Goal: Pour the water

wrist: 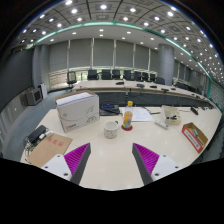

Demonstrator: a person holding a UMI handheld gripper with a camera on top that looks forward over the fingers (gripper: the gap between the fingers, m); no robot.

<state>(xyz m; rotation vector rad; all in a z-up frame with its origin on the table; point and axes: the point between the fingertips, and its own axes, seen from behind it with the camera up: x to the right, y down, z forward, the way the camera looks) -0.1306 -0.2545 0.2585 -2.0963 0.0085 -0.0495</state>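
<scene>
A white cup stands on the pale table, well beyond my fingers. Just right of it stands a small orange bottle with a white cap and yellow label, upright. My gripper is open and empty; its two magenta pads spread wide over bare tabletop, some way short of the cup and bottle.
A white cardboard box stands left of the cup. A brown flat package lies at the left. Papers, a white object and a red-edged book lie to the right. Desks and chairs stand beyond.
</scene>
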